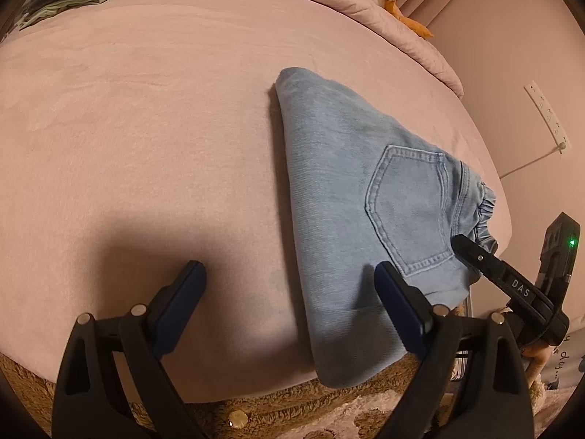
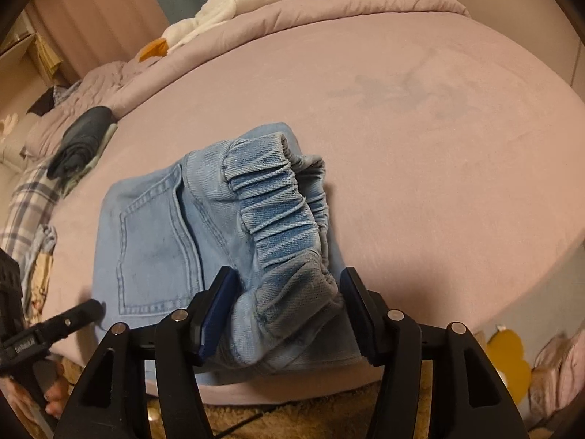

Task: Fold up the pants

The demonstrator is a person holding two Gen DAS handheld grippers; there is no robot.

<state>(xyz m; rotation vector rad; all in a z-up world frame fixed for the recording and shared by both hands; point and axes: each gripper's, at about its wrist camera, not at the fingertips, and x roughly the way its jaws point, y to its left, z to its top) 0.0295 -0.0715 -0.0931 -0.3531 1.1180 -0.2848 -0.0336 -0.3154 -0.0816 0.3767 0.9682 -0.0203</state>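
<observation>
A pink bed carries folded pants (light denim), quilt, dark clothes.

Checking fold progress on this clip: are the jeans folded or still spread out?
Folded. The jeans lie as a compact bundle on the bed, back pocket on top, layers stacked at the waistband.

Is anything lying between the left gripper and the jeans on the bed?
Nothing visible is. The left gripper is open, one finger above the jeans, the other over bare pink sheet. The right gripper straddles the elastic waistband; whether it grips is unclear.
</observation>
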